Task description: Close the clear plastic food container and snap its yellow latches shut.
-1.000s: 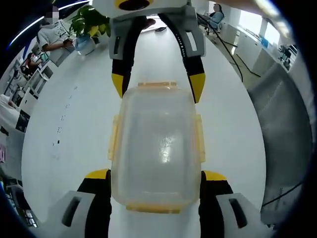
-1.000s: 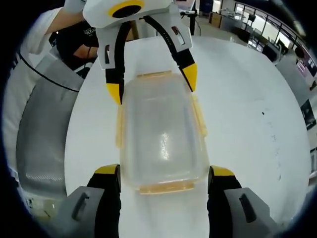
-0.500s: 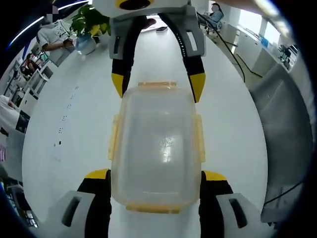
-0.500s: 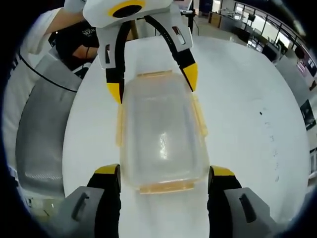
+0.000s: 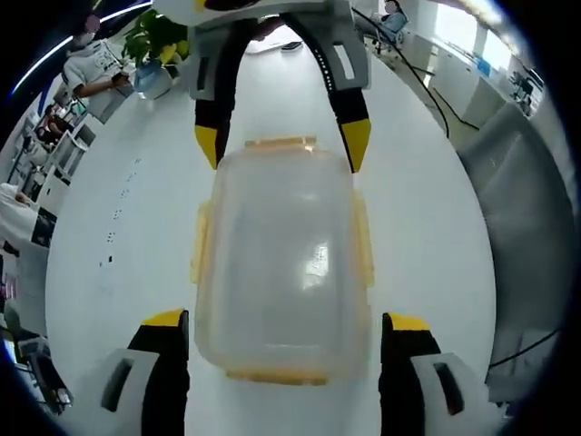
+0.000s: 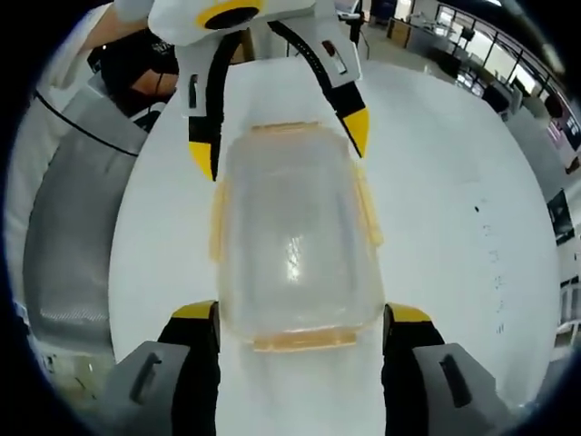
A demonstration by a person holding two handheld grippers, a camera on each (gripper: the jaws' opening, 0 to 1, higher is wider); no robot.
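Note:
A clear plastic container (image 5: 281,254) with its lid on lies on the white table (image 5: 118,200). Yellow latches (image 5: 363,241) line its sides and ends; I cannot tell whether they are snapped. My left gripper (image 5: 286,322) is open, its yellow-tipped jaws standing either side of the container's near end. From the far end my right gripper (image 5: 281,145) straddles the box, open too. In the right gripper view the same container (image 6: 295,236) sits between the right gripper (image 6: 301,313) below and the left gripper (image 6: 280,145) above, with a side latch (image 6: 368,213) showing.
A potted plant (image 5: 159,45) and a seated person (image 5: 86,68) are at the table's far end. A grey chair (image 5: 536,227) stands beside the table, seen again as a grey chair (image 6: 64,245). A person's white sleeve (image 6: 54,82) is behind the left gripper.
The left gripper's jaws stand slightly wider apart than before, and its view has shifted a little. The container has not moved on the table.

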